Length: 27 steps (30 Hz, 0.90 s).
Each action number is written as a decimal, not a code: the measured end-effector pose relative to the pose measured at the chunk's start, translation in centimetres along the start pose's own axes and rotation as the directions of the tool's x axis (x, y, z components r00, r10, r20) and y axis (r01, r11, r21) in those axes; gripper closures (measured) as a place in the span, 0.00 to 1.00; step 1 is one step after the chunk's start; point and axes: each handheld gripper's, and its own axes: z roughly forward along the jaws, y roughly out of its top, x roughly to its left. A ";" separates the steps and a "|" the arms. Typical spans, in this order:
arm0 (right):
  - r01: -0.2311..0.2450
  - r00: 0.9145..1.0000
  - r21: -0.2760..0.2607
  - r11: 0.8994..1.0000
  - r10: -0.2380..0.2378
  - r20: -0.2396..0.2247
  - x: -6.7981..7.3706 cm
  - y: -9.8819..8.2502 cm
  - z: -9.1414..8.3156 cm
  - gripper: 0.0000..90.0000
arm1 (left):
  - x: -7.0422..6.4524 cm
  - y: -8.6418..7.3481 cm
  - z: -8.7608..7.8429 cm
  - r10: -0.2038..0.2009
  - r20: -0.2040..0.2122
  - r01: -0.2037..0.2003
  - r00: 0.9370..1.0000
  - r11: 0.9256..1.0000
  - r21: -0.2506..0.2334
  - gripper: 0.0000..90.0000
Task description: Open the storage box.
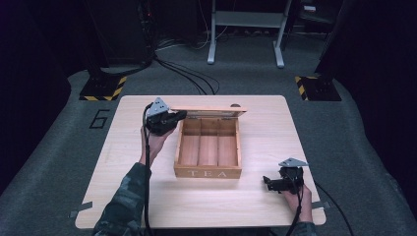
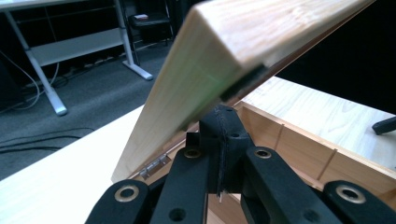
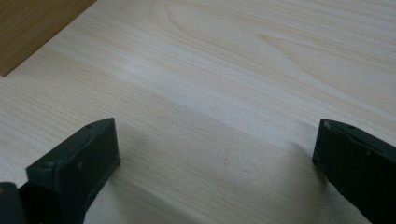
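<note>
A: High view: your tea box point(image 1: 208, 150) sits mid-bench point(image 1: 265, 206), lid point(image 1: 209, 110) raised; left tongs point(image 1: 169, 119) are clamped together beside its corner.

B: Rigid, light, hinged wood; take the lid edge. Your right tongs point(image 1: 273, 184) gape empty.

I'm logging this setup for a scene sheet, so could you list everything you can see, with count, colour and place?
tea box: one, light brown wood, three bare compartments, middle of the table, "TEA" on its near wall.
lid: one, pale wood, hinged at the box's far edge, raised.
table: one, pale wood, centre of the floor.
metal stand: one, grey, on the floor beyond the table.
cables: several, black, on the grey carpet behind the table.
striped bases: two, black and yellow, at the far corners.
left gripper: one, black, shut, jaw tips under the lid's edge.
right gripper: one, black, open, low over the table at near right.
</note>
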 end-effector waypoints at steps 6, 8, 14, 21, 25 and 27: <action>0.001 1.000 0.001 1.000 -0.001 -0.001 0.0 0.0 0.0 0.00 | -0.5 -0.8 -0.4 0.003 -0.002 -0.003 1.000 1.000 -0.010 0.99; 0.001 1.000 -0.005 1.000 -0.001 0.003 0.0 0.0 0.0 0.00 | -0.7 -1.0 -0.6 -0.007 0.010 0.007 1.000 1.000 -0.004 0.99; 0.000 1.000 -0.001 1.000 0.000 0.001 0.0 0.0 0.0 0.00 | -1.2 -1.7 -0.9 -0.005 0.008 0.005 1.000 1.000 -0.008 0.99; 0.000 1.000 -0.008 1.000 0.000 0.002 0.0 0.0 0.0 0.00 | -1.9 -2.6 -1.4 -0.001 0.019 0.001 1.000 1.000 0.000 0.99; -0.004 1.000 -0.001 1.000 0.004 0.002 0.0 0.0 0.0 0.00 | -2.2 -3.3 -1.6 -0.003 0.025 0.003 1.000 1.000 0.006 0.99; 0.000 1.000 0.000 1.000 0.000 0.000 0.0 0.0 0.0 0.00 | -2.4 -3.7 -1.6 -0.006 0.021 0.006 1.000 1.000 0.003 0.99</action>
